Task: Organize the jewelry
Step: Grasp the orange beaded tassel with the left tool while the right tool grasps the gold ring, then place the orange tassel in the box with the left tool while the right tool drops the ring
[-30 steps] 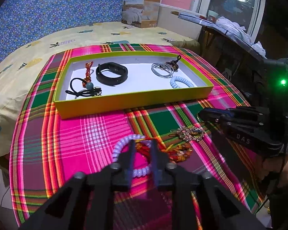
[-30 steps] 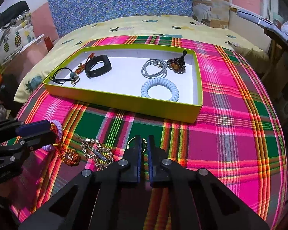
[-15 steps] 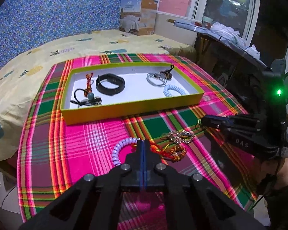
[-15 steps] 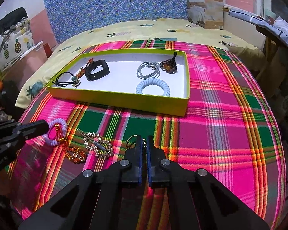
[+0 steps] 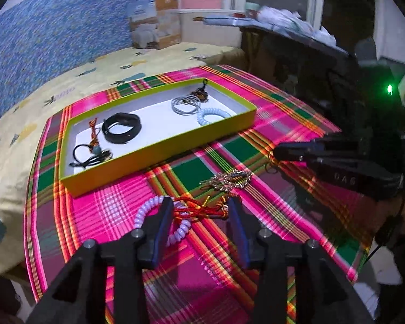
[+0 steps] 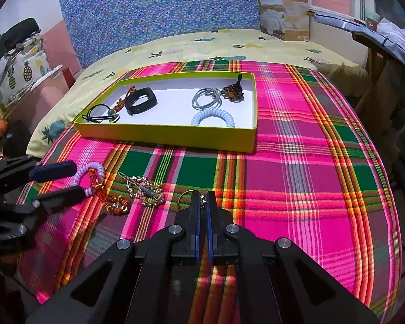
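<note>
Left tool spread wide, fingers straddling a lilac spiral hair tie and a red knotted cord bracelet on the pink-and-green plaid cloth over the bed; nothing pinched between the pads. Seen from the right wrist view, same left tool with one finger above and one below the lilac coil, red cord trailing out toward a gold chain bracelet just beside it.

Right tool nearly closed, only a thin slit between the blue pads, tips right at a small gold ring with a bit of chain; cannot tell whether the ring is actually clamped. From the left wrist view, right tool low over the cloth, tips pressed together near the ring.

Further back, yellow-green shallow cardboard tray with white floor, holding: black cord hair tie with a teal bead, orange braided cord, black wristband, grey wire loops, brown beaded pendant, pale blue spiral hair tie. Same tray angled in the left view, black wristband and pale blue coil well apart inside it.

Behind, pineapple-print yellow bedsheet and a cardboard package against the wall.
</note>
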`<action>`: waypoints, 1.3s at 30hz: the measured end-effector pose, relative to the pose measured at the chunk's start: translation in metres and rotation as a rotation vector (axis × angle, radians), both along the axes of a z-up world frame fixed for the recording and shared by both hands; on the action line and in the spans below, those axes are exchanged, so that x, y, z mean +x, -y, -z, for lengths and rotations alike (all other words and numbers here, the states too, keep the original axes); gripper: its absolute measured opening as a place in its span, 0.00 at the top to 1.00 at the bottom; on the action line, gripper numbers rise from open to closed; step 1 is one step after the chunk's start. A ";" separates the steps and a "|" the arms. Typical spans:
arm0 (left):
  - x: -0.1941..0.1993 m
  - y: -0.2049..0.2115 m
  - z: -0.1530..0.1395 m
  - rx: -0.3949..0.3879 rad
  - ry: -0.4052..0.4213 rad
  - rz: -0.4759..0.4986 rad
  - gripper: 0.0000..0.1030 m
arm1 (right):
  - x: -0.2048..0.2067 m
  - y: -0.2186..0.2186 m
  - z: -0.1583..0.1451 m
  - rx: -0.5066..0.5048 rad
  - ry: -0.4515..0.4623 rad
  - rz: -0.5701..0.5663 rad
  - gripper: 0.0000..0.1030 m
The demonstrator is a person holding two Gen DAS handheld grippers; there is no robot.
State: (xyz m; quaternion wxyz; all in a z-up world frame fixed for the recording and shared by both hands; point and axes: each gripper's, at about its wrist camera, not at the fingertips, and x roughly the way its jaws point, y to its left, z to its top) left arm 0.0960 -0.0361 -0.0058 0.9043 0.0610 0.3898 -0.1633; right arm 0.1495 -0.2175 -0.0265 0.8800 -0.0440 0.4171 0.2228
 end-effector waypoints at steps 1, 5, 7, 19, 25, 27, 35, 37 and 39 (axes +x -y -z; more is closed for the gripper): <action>0.001 0.002 0.001 0.012 0.002 0.016 0.57 | 0.000 0.001 0.000 0.001 -0.001 0.003 0.97; 0.004 0.014 0.006 0.063 0.008 0.079 0.56 | -0.001 0.008 0.002 0.006 -0.007 0.017 0.97; 0.006 0.021 0.009 0.083 0.002 0.113 0.56 | -0.001 0.011 0.003 0.009 -0.009 0.025 0.97; 0.007 0.037 0.021 0.107 -0.046 0.218 0.82 | -0.006 0.027 0.002 0.023 -0.011 0.050 0.97; 0.000 0.038 0.020 0.087 -0.036 0.188 0.86 | -0.008 0.028 -0.001 0.027 -0.004 0.051 0.97; -0.003 0.035 0.018 0.064 -0.030 0.168 0.89 | -0.009 0.029 -0.003 0.028 0.000 0.050 0.97; -0.007 0.013 -0.002 -0.063 0.005 0.070 0.93 | -0.013 0.026 -0.012 0.033 0.022 0.042 0.97; -0.004 0.009 -0.005 -0.079 0.009 0.054 0.93 | -0.013 0.025 -0.014 0.034 0.027 0.041 0.97; -0.004 0.005 -0.010 -0.095 0.014 0.038 0.93 | -0.014 0.024 -0.016 0.035 0.031 0.039 0.97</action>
